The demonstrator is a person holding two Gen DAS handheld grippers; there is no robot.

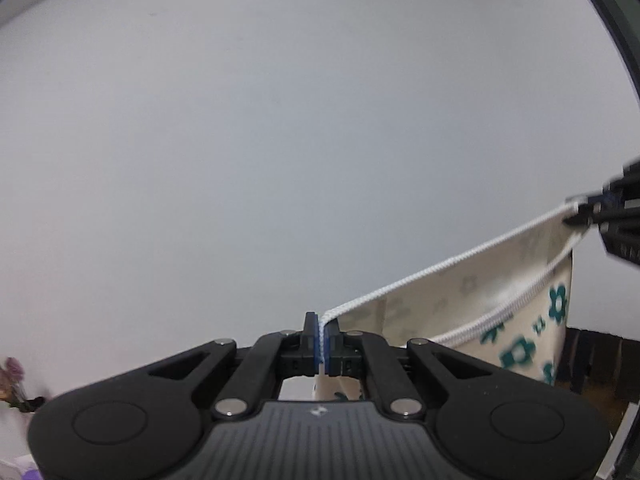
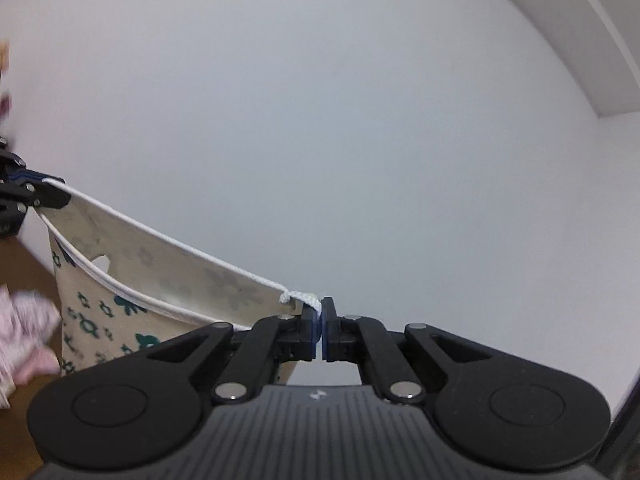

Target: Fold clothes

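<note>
A cream garment (image 1: 496, 296) with dark green flower print and white ribbed edging hangs stretched in the air between my two grippers. My left gripper (image 1: 322, 332) is shut on one end of its white top edge. In that same view my right gripper (image 1: 582, 216) pinches the other end at the far right. From the right wrist, my right gripper (image 2: 321, 320) is shut on the white trim of the garment (image 2: 168, 280), and my left gripper (image 2: 48, 192) holds the far end at the left. The cloth sags open below the taut top edge.
A plain white wall (image 1: 280, 140) fills most of both views. A brown wooden surface (image 2: 24, 288) with a pink crumpled cloth (image 2: 24, 328) lies low at the left. Dried flowers (image 1: 14, 384) stand at the lower left, a dark frame (image 1: 612, 20) at the upper right.
</note>
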